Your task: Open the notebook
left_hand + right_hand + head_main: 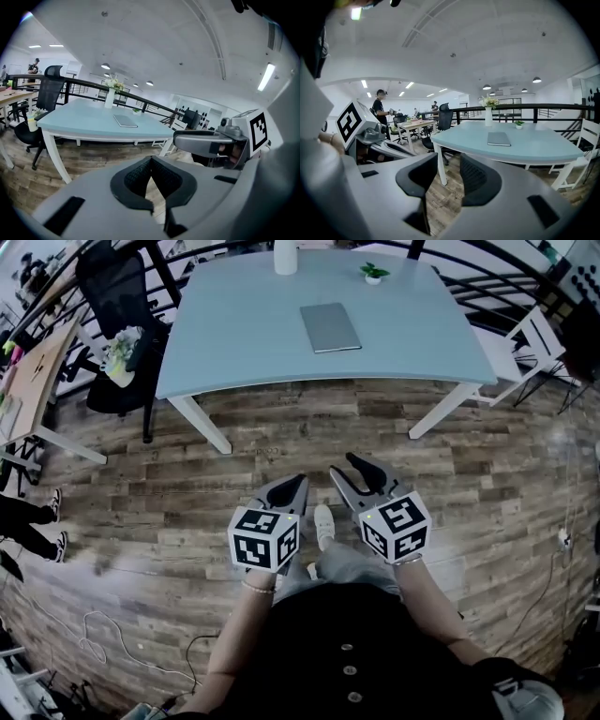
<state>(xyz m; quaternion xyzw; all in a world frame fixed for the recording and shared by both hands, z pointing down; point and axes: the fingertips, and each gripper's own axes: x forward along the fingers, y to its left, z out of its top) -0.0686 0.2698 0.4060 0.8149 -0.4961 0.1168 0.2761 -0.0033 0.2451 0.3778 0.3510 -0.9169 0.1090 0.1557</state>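
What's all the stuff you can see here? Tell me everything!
table: one, light blue top with white legs, ahead of the person
notebook: one, grey, closed, flat on the table
vase: one, white, table's far edge
potted plant: one, green, far edge, right of the vase
office chair: one, black, left of the table
side chair: one, white, right of the table
floor: one, brown wood
left gripper: one, grey, jaws together, empty
right gripper: one, grey, jaws apart, empty

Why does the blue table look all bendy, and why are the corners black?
Head view: the wide lens bends the table edge and floorboards. Left gripper view: black corners, one ceiling lamp glaring white. Right gripper view: same black corners.
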